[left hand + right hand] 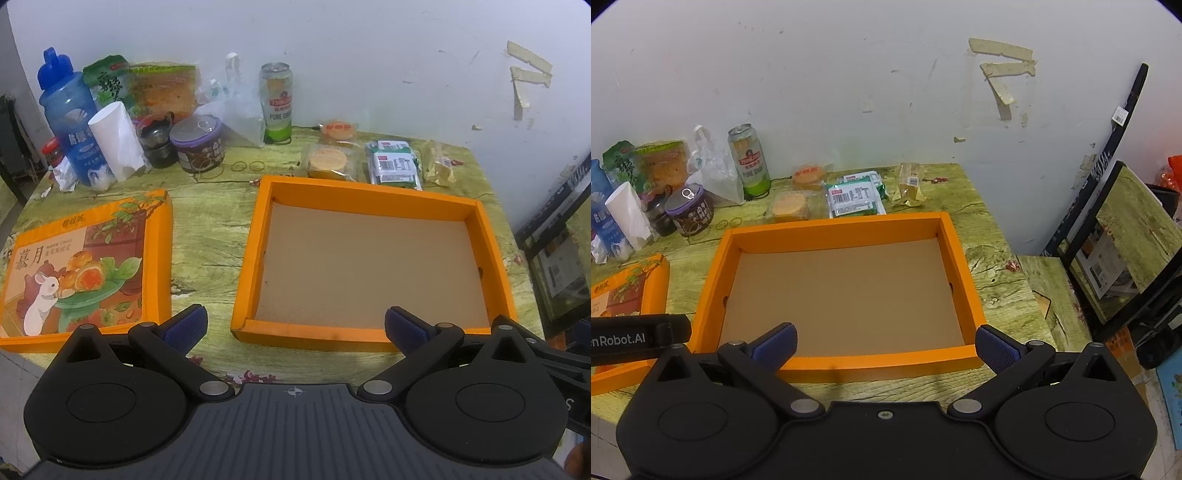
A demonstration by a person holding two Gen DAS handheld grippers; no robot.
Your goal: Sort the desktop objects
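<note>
An empty orange box (pixel 495 254) (pixel 964 269) with a brown floor lies in the middle of the table. Its printed orange lid (pixel 159 258) (pixel 657 273) lies flat to the left. Behind the box sit two wrapped mooncakes (pixel 328 160) (pixel 790 206), a green-and-white packet (pixel 395 166) (pixel 855 199) and a yellow-wrapped snack (pixel 441 166) (pixel 909 184). My left gripper (pixel 293 326) hangs open over the near table edge, by the box's front wall. My right gripper (pixel 886 345) is open too, over the same front wall, holding nothing.
At the back left stand a blue bottle (pixel 68 110), a white paper roll (pixel 116 140), a purple-lidded jar (pixel 199 144), a green can (pixel 277 103) (pixel 750 162), snack bags and a plastic bag. Rubber bands (pixel 247 166) lie loose. A black frame (pixel 1115 258) stands right of the table.
</note>
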